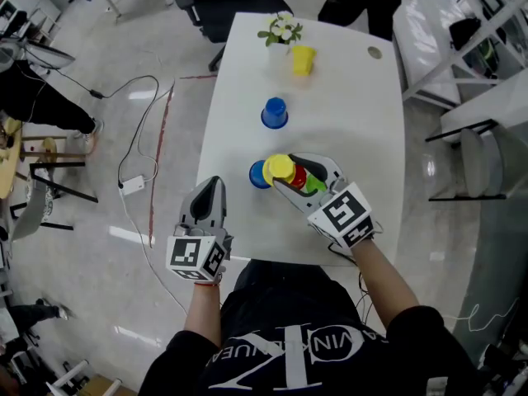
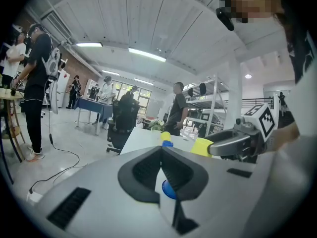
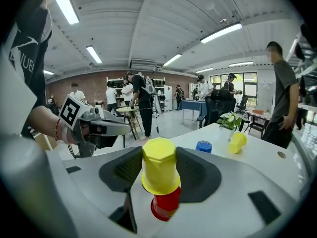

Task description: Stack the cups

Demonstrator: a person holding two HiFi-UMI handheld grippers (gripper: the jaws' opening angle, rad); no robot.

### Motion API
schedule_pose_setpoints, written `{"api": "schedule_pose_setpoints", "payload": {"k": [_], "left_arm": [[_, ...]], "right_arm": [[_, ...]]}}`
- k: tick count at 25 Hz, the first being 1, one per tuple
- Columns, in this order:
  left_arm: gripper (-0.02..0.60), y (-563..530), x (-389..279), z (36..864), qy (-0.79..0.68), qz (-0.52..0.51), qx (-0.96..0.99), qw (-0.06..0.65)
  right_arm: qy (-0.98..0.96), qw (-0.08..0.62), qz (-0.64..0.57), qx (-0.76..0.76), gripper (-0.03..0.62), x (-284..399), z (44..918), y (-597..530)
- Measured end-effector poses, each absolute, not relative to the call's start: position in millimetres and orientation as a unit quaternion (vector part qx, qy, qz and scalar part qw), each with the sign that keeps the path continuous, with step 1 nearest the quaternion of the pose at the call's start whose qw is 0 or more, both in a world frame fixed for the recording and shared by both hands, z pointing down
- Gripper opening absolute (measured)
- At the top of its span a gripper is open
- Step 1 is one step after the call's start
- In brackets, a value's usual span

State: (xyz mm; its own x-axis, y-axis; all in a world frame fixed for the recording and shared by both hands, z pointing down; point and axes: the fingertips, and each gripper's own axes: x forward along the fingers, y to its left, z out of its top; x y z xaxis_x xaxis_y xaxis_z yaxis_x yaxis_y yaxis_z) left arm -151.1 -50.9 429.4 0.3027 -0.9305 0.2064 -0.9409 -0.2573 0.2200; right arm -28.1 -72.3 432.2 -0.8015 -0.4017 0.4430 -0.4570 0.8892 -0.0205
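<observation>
Nearest, at the worktop (image 1: 355, 122) edge: left tongs (image 2: 161, 152) clenched on nothing, no help against a slip. Just beyond, grasped in the right tongs (image 3: 159, 155): yellow cup (image 3: 159, 170) nested over a red cup (image 3: 166, 205), tilted, right beside a blue cup (image 1: 258, 174) standing on the worktop. Likely to shove that blue cup aside if lowered off-centre; may shed the red cup if loose inside. Farther off, a far blue cup (image 1: 274, 112); farthest, a far yellow cup (image 1: 303, 59), seemingly on its side by a flower pot (image 1: 280, 33), apt to roll if nudged.
</observation>
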Motion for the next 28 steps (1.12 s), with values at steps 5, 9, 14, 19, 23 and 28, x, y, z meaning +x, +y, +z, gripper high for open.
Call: {"api": "schedule_pose_setpoints", "payload": {"k": [5, 9, 14, 19, 23, 28], "left_arm": [[0.003, -53, -151, 431, -0.589, 0.017, 0.794, 0.153], [0.003, -55, -150, 431, -0.587, 0.017, 0.794, 0.154], [0.003, -58, -151, 429, -0.587, 0.016, 0.795, 0.152], [0.003, -66, -156, 429, -0.593, 0.014, 0.792, 0.149], [0.003, -76, -156, 427, -0.595, 0.012, 0.790, 0.146], [0.003, -88, -156, 428, -0.601, 0.013, 0.786, 0.145]], "right_arm": [[-0.948, 0.214, 0.071, 0.224, 0.229, -29, 432, -73], [-0.950, 0.207, 0.075, 0.219, 0.267, -28, 428, -72], [-0.958, 0.174, 0.080, 0.212, 0.305, -16, 412, -69], [-0.959, 0.163, 0.047, 0.228, 0.304, 30, 395, -85], [-0.945, 0.181, 0.035, 0.270, 0.298, 72, 395, -126], [-0.926, 0.177, 0.085, 0.323, 0.295, 100, 410, -190]]}}
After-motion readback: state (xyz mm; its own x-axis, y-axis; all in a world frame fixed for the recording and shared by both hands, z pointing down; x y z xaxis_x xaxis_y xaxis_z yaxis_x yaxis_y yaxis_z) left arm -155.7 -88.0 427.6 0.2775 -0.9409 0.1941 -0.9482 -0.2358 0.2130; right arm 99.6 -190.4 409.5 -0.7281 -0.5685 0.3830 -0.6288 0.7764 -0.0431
